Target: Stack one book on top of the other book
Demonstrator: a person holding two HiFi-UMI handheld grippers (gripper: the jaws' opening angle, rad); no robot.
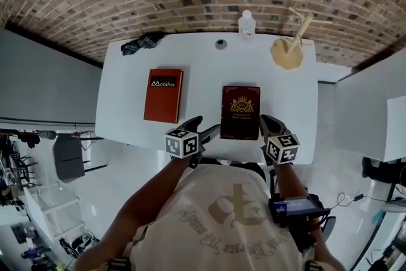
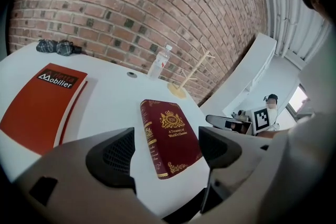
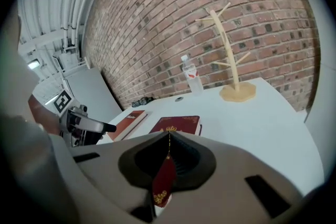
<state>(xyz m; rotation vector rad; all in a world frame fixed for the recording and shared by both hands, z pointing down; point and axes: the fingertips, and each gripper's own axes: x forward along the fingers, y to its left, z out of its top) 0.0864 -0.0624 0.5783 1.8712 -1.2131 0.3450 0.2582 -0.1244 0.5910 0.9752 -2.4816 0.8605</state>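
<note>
Right gripper view: right claw (image 3: 169, 140) clamped on maroon book (image 3: 179, 124); left claw (image 2: 169, 152) wide.

Orange book (image 1: 163, 96) cover: "Mobilier". Maroon book (image 2: 169, 136) cover: "A Treasury of World's Classics".
</note>
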